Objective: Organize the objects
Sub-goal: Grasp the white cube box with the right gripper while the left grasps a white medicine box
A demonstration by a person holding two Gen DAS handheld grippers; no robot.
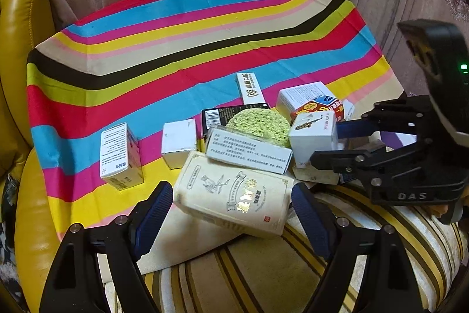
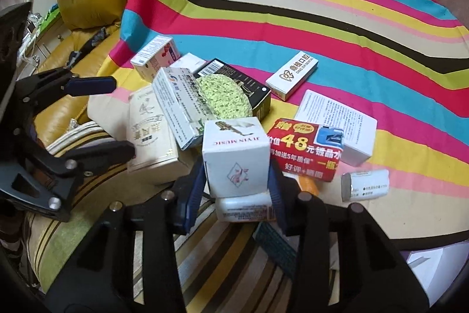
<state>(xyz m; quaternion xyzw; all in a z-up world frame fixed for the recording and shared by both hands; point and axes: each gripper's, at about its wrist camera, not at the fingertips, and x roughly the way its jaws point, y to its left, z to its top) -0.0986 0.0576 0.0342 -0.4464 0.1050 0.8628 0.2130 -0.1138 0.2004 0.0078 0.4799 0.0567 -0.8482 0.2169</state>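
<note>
Pinching a matte white cardboard cube (image 2: 236, 156) printed "JYYIN MUSIC", the right claw (image 2: 236, 189) grips; the left claw (image 1: 231, 213) spreads around a cream box (image 1: 234, 195) at 12 o'clock.

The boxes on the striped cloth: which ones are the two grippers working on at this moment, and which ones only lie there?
In work:
- white cube box, between the right gripper fingers
- cream box, between the open left gripper fingers, not clamped

Only lying there:
- green sponge
- black box
- red box
- white dental box

Left tool (image 1: 231, 210) brackets cream box (image 1: 234, 195), fingers spread.
</note>
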